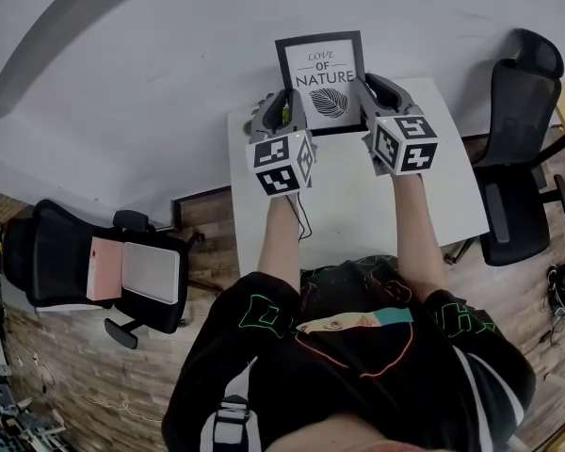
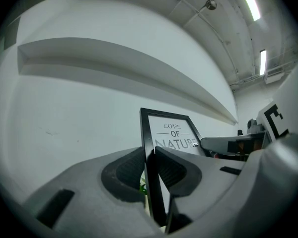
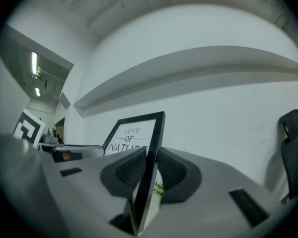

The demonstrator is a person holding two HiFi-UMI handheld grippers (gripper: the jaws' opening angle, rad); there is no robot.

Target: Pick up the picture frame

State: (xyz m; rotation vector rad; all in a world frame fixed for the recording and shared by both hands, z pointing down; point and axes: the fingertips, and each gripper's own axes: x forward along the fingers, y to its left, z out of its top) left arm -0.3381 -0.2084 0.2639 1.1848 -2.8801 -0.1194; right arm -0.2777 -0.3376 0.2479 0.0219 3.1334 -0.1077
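From the head view I see the picture frame (image 1: 320, 81) standing upright at the far edge of the white table (image 1: 358, 210), close to the pale wall (image 1: 169, 64), its "Love of Nature" print facing me. My left gripper (image 1: 284, 109) is on the frame's left side and my right gripper (image 1: 372, 94) is on its right, both pointing level toward the wall. I cannot tell from here whether the frame's bottom edge rests on the table. A black office chair (image 1: 520, 158) stands at the right of the table, and a second chair (image 1: 71, 266) at the left carries a pink box (image 1: 104, 268) and a flat white item (image 1: 152, 272). In the left gripper view the frame's black left border (image 2: 150, 148) runs straight down between the two dark ribbed pads (image 2: 128, 171), and both pads press against it, so this gripper is clamped on the frame. The right gripper shows beyond the print, at the frame's other side (image 2: 228, 144). A long ledge (image 2: 114, 68) crosses the wall above. In the right gripper view the frame's right border (image 3: 154, 148) sits edge-on between the pads (image 3: 128, 170), squeezed from both sides, so this gripper grasps the frame too. The left gripper shows past the print (image 3: 72, 150), and the black chair's back rises at the far right (image 3: 294, 143).
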